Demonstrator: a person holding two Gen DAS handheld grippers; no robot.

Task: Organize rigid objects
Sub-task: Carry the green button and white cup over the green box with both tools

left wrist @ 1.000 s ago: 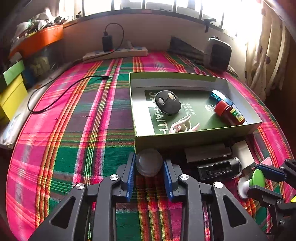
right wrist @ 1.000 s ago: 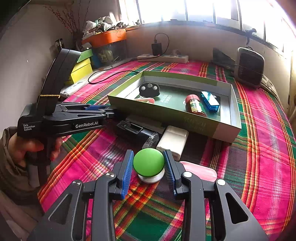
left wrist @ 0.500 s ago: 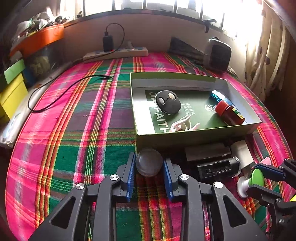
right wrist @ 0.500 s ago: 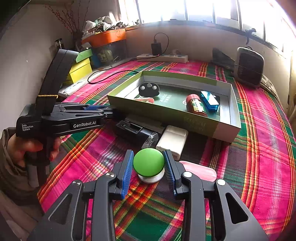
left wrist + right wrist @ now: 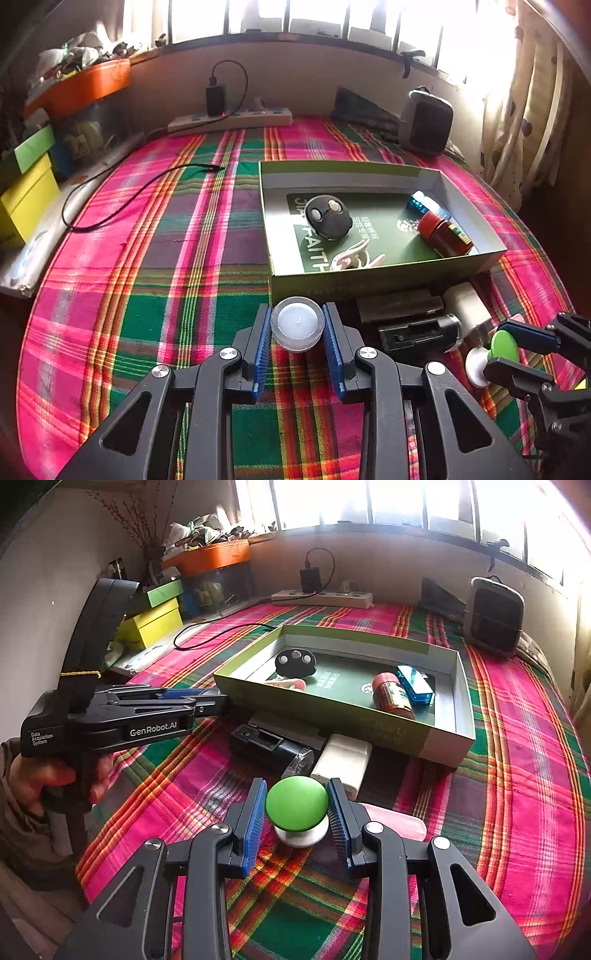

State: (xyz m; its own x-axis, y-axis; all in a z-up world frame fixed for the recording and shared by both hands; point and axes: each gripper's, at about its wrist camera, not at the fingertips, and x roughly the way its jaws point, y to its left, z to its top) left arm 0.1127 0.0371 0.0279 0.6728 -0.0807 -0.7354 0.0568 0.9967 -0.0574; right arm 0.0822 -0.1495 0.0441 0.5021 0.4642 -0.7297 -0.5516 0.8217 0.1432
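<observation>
- Our left tool [image 5: 297,325] is clamped on a small round clear-and-white jar [image 5: 297,324], blue pads tight against both its sides, right at the near wall of the green box [image 5: 384,286].
- From the left view we cannot tell whether that jar is resting on the plaid cloth [image 5: 147,258] or just off it.
- Our right tool [image 5: 297,805] has its pads closed against a green-topped white knob [image 5: 297,806], out in front of the box's near wall.
- The knob's white base sits low over the cloth; contact is hard to judge.
- Inside the box we see a black round case [image 5: 295,663] toward its far left, a pink-and-white clip [image 5: 286,682] near the front wall, and a red-capped bottle [image 5: 392,695] lying beside a blue packet [image 5: 414,684] on the box's right side.
- Just outside the box's near wall lie a black oblong device [image 5: 271,746] and a white rectangular block [image 5: 341,763], side by side.
- A pink flat piece [image 5: 397,821] peeks out behind our right tool, farther from the box than the white block.
- A hand [image 5: 40,779] grips the left tool's handle, well to the left of the box.
</observation>
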